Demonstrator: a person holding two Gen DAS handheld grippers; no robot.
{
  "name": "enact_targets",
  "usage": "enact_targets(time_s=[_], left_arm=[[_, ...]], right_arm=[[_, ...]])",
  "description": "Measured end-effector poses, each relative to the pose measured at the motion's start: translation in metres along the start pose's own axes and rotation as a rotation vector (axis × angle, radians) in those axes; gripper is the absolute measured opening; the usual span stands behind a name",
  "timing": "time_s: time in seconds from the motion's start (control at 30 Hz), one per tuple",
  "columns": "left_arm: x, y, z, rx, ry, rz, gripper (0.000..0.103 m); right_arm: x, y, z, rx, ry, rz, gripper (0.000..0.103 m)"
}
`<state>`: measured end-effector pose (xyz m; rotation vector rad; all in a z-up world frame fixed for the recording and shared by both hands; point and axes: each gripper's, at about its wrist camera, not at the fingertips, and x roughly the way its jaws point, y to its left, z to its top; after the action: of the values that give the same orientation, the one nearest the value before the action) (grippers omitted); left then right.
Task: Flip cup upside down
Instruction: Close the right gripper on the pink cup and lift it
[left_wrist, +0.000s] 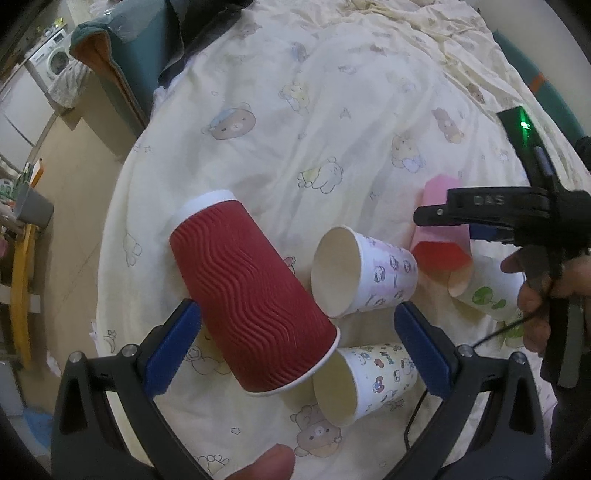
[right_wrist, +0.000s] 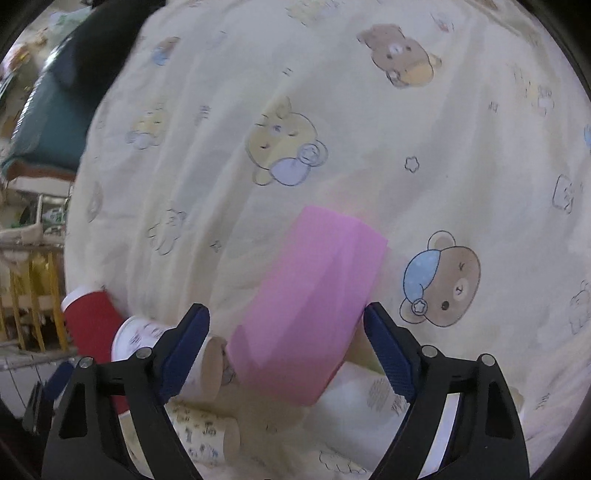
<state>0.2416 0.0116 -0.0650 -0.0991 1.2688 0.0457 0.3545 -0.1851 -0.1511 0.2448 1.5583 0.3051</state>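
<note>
Figure: 5 cups lying on their sides on a bed (left_wrist: 369, 110) covered with a cream bear-print sheet.

Left hand-held gripper (left_wrist: 297, 345): released, its blue pads spread wide. You have it straddling the red ribbed cup (left_wrist: 251, 295), which lies diagonally with its base far left and its rim near right; neither pad clearly touches the wall.

Right hand-held gripper (right_wrist: 286, 349): also released, jaws wide on either side of the pink cup (right_wrist: 310, 310), which lies tilted, mouth toward the camera. Whether a pad touches it cannot be told; this view is blurred.

Between these 2 lie a white cup with purple cartoons (left_wrist: 365, 273) and a cream cartoon cup (left_wrist: 365, 384), both mouths facing left. A white cup with green print (left_wrist: 487, 291) lies at the right.

Technique: close on the mid-wall of 1 cup gently, since paper likely crushes. Lift clear of its neighbours, rotate until the rim faces down, and set it on a flat patch of sheet, because soft bedding may tip it.

Legible writing: "DAS" is embossed on the right tool's body. The cups' small print is unreadable.
</note>
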Motion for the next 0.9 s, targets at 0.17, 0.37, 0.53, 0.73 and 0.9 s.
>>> enact_targets(time_s=[0.17, 0.37, 0.53, 0.73, 0.9], left_arm=[[-0.002, 0.000, -0.002, 0.003, -0.004, -0.001, 0.103], [-0.014, -0.002, -0.009, 0.013, -0.020, -0.018, 0.103], [-0.030, -0.002, -0.021, 0.008, -0.029, -0.040, 0.103], [-0.050, 0.001, -0.045, 0.009, -0.041, -0.044, 0.103], [-0.062, 0.009, -0.079, 0.013, -0.043, -0.035, 0.103]], right_arm=[[-0.005, -0.011, -0.006, 0.041, -0.018, 0.030, 0.070], [-0.056, -0.008, -0.028, 0.013, -0.092, 0.122, 0.067], [-0.095, 0.000, -0.059, -0.044, -0.140, 0.163, 0.062], [-0.109, 0.014, -0.103, -0.066, -0.176, 0.188, 0.062], [-0.117, 0.022, -0.163, -0.071, -0.203, 0.203, 0.062]])
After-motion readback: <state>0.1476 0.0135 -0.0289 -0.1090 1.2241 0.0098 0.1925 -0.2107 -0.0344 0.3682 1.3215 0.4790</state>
